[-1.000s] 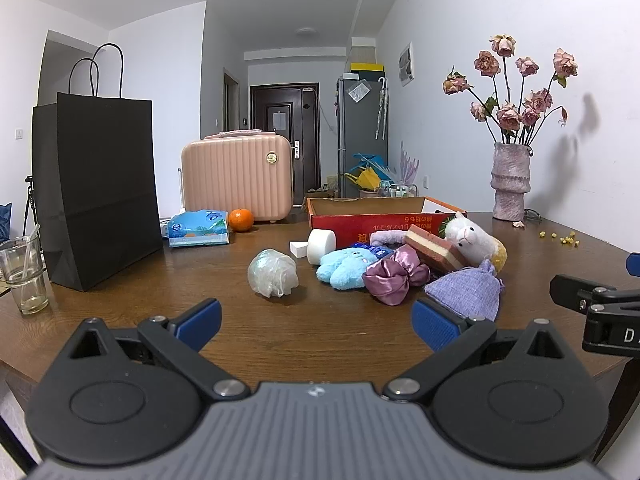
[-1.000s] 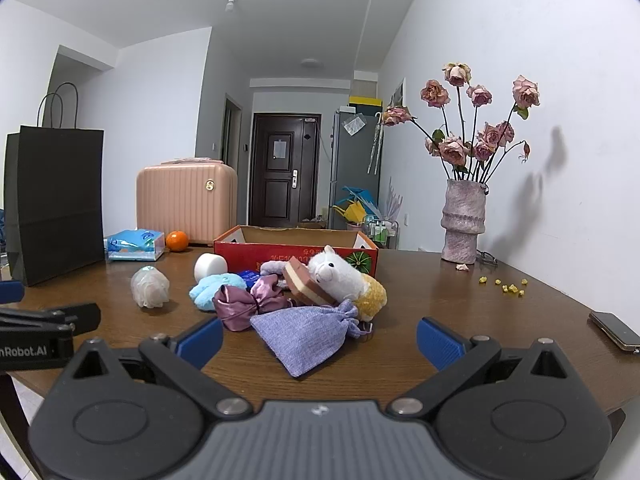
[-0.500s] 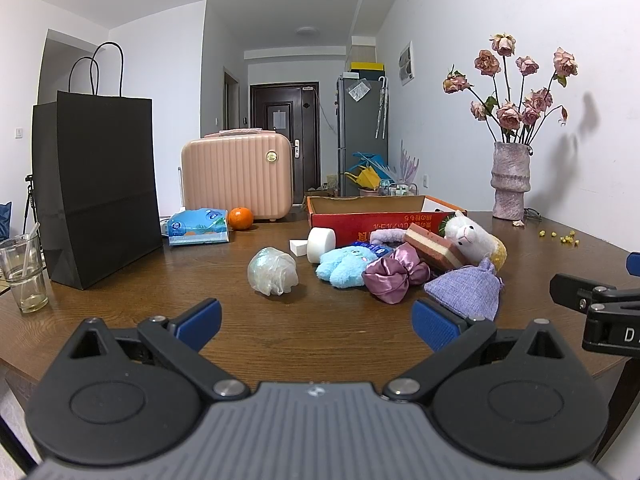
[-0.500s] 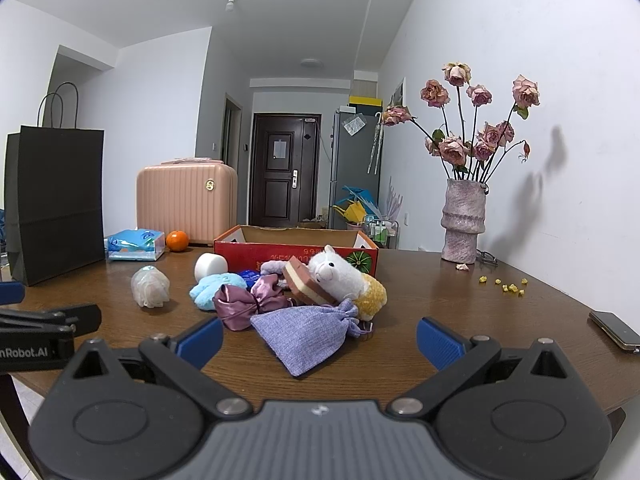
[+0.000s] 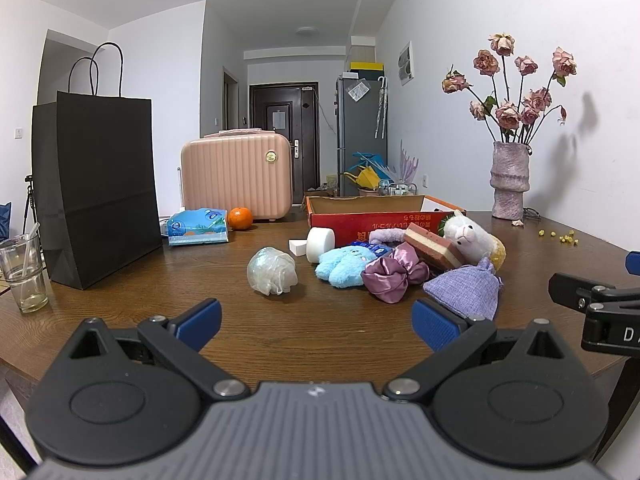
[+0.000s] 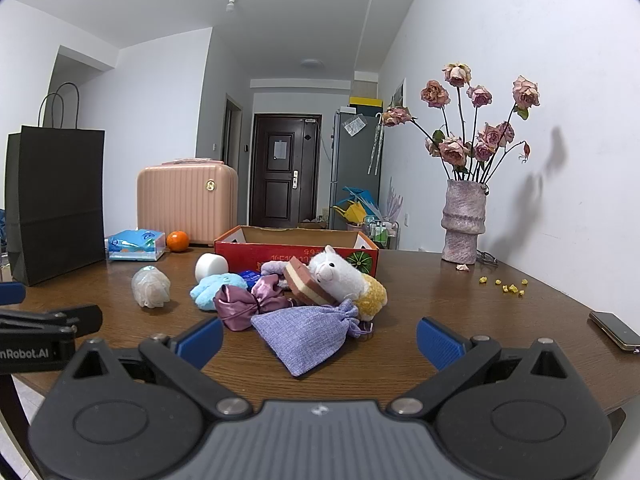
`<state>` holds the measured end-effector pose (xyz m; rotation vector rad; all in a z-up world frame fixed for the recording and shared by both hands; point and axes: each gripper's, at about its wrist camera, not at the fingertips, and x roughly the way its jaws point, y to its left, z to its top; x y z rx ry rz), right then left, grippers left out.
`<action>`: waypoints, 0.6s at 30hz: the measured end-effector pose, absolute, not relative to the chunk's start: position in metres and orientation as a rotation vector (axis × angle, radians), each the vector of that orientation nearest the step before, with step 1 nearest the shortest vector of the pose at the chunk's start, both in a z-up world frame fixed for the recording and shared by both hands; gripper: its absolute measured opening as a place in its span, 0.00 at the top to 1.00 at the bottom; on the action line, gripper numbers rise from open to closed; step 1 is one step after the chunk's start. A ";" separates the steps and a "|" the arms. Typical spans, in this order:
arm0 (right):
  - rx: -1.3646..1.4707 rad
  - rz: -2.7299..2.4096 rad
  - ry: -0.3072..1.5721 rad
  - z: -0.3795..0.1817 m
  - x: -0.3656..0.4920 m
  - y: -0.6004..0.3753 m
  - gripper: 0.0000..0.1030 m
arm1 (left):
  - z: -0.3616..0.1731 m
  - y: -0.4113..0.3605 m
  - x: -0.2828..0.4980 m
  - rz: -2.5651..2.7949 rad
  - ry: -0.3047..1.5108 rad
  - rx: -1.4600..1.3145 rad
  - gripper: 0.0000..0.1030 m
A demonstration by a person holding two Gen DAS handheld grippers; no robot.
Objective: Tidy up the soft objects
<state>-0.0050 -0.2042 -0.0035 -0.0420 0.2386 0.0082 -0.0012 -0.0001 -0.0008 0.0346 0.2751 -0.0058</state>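
Bare table (image 5: 320, 344) ahead — soft pile (image 5: 400, 264) fronts red box (image 5: 380, 216)

A: How's the light?
B: Bright, even and sharp in both views; the dried roses (image 6: 472, 120) cast a soft shadow on the white wall (image 6: 560, 80)

A: Any distortion?
B: Fisheye bending, dark corners, and faint sheen on the worktop (image 5: 160, 300)

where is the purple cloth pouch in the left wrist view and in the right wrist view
Left wrist view: the purple pouch lies right of centre, just above the gripper's right finger.
Right wrist view: the pouch lies near the centre, between the two fingers.
Shared landmark: the red cardboard box stands behind the pile in both views.
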 end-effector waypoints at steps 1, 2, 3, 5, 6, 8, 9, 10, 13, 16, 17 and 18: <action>-0.042 0.008 0.238 -0.004 -0.005 -0.204 0.00 | -0.001 0.000 -0.001 -0.006 0.276 0.034 0.00; -0.042 0.008 0.239 -0.003 -0.005 -0.204 0.00 | -0.001 0.000 -0.001 -0.005 0.275 0.034 0.00; -0.042 0.008 0.239 -0.003 -0.005 -0.204 0.00 | -0.001 0.000 -0.001 -0.006 0.275 0.034 0.00; -0.042 0.008 0.238 -0.004 -0.005 -0.204 0.00 | -0.001 0.000 -0.001 -0.006 0.275 0.034 0.00; -0.042 0.008 0.239 -0.003 -0.005 -0.204 0.00 | -0.001 0.000 -0.001 -0.005 0.275 0.035 0.00; -0.042 0.008 0.239 -0.003 -0.005 -0.204 0.00 | -0.001 0.000 -0.001 -0.006 0.276 0.034 0.00; -0.042 0.008 0.238 -0.003 -0.005 -0.204 0.00 | -0.003 -0.002 0.000 -0.006 0.276 0.035 0.00; -0.043 0.008 0.238 -0.003 -0.005 -0.204 0.00 | -0.004 -0.002 0.000 -0.006 0.276 0.035 0.00; -0.042 0.008 0.239 -0.003 -0.005 -0.204 0.00 | -0.004 -0.002 0.000 -0.006 0.276 0.035 0.00; -0.042 0.008 0.239 -0.003 -0.005 -0.204 0.00 | -0.004 -0.002 0.000 -0.006 0.276 0.035 0.00; -0.043 0.008 0.239 -0.003 -0.005 -0.204 0.00 | -0.004 -0.003 0.000 -0.006 0.276 0.035 0.00; -0.043 0.008 0.238 -0.003 -0.005 -0.204 0.00 | -0.004 -0.003 0.000 -0.006 0.276 0.035 0.00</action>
